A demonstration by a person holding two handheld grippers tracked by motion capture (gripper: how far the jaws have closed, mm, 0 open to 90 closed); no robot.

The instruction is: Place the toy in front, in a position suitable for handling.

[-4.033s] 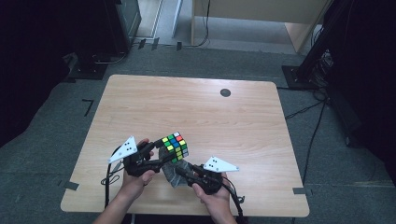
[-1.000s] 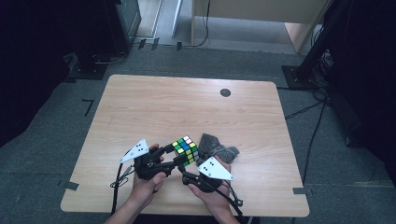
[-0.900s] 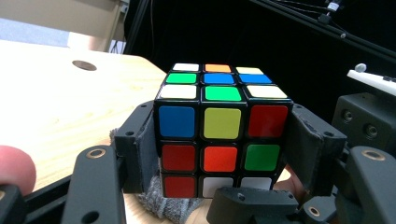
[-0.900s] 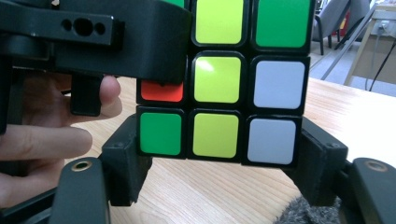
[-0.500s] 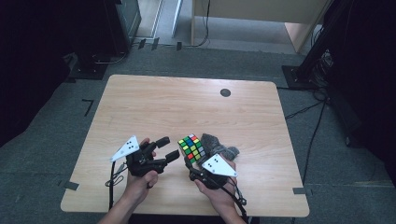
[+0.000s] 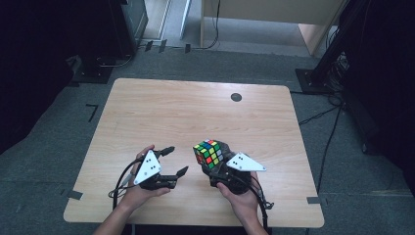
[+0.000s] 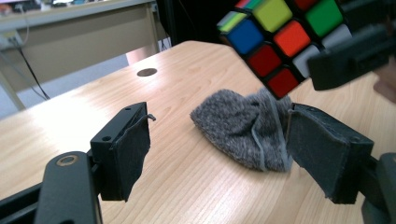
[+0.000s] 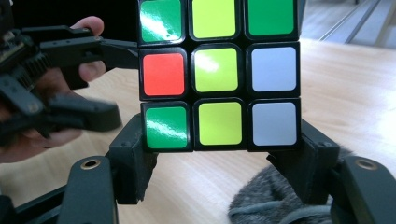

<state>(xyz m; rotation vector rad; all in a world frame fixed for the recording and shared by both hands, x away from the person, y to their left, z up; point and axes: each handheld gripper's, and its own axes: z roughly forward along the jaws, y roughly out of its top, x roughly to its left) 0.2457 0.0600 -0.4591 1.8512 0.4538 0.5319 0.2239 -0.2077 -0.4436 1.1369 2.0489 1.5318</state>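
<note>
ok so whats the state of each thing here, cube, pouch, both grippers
cube: scrambled, held off the table in the right gripper
grey knitted pouch: lying slack on the table, untouched
right gripper: shut on the cube
left gripper: jaws open, holding nothing

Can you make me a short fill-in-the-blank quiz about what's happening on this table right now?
1. The right gripper is shut on the ____.
2. The left gripper has its jaws ____ and holds nothing.
3. The grey pouch lies on the ____ beside the cube.
4. In the right gripper view, the middle square of the cube face toward the camera is ____.

Missing words: cube; open; table; yellow
</note>
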